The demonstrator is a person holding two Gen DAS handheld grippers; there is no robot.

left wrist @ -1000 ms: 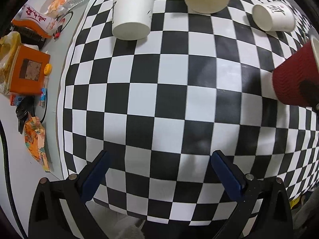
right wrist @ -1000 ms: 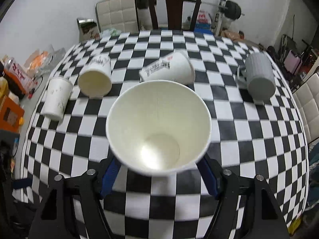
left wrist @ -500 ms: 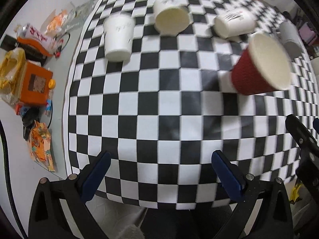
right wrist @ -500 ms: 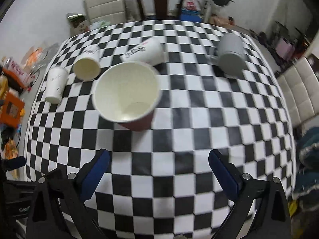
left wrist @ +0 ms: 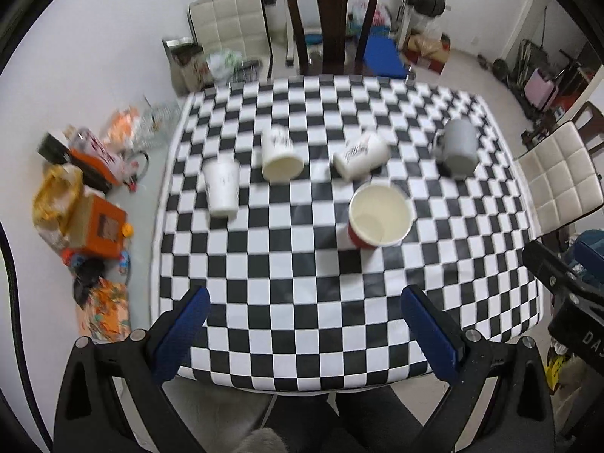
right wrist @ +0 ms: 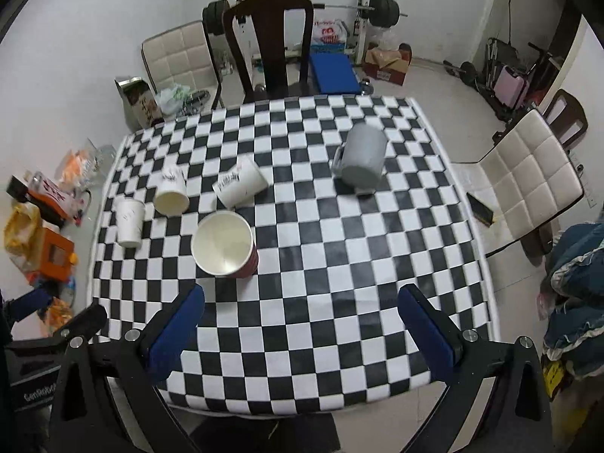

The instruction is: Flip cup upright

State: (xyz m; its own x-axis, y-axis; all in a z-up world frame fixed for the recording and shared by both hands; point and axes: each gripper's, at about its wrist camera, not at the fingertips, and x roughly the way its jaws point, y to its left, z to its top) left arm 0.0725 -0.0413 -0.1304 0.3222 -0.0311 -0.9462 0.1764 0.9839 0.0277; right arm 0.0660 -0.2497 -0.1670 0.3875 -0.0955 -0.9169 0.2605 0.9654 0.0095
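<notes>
Cup [right wrist: 225, 245] red, upright | right gripper [right wrist: 302, 324] wide, empty | housing [right wrist: 26, 389] reads "GenRobo"

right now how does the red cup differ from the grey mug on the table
The red cup stands upright with its open mouth up, showing a white inside; the grey mug is upside down, its base up. The grey mug has a side handle; the red cup has none. Both sit free on the checkered tablecloth, held by no gripper.

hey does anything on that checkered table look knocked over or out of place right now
Yes. Two white cups and the grey mug lie on their sides. Another white cup stands upside down. Only the red cup stands upright, mouth up. No spill shows.
</notes>
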